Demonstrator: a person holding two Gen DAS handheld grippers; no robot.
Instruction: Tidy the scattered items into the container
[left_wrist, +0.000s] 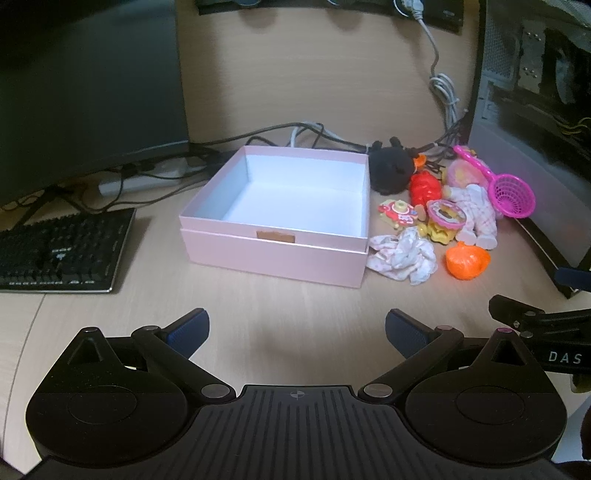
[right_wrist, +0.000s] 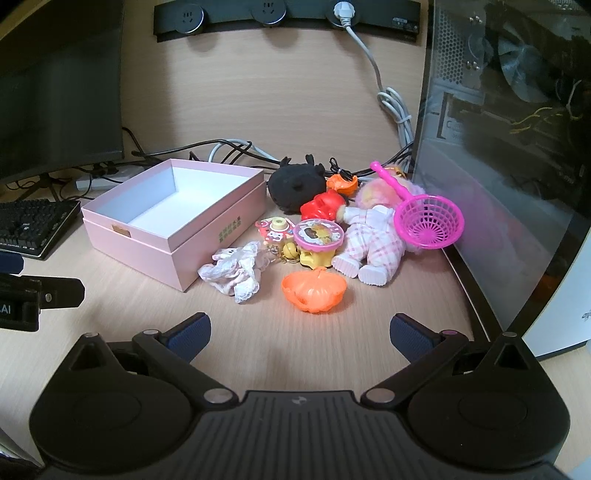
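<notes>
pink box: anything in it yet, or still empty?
Empty. The pink box has no lid on, and its white floor and inner walls show bare in both wrist views; the toys all lie on the desk beside it.

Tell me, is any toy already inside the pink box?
No, the pink box shows only its bare white floor, and the toys, such as the orange pumpkin, lie on the desk beside it.

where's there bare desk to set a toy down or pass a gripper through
Bare desk lies between the open hand-held grippers and the pink box. The box interior is empty. Crowded: the toy pile from cloth to pink net, against the computer case.
</notes>
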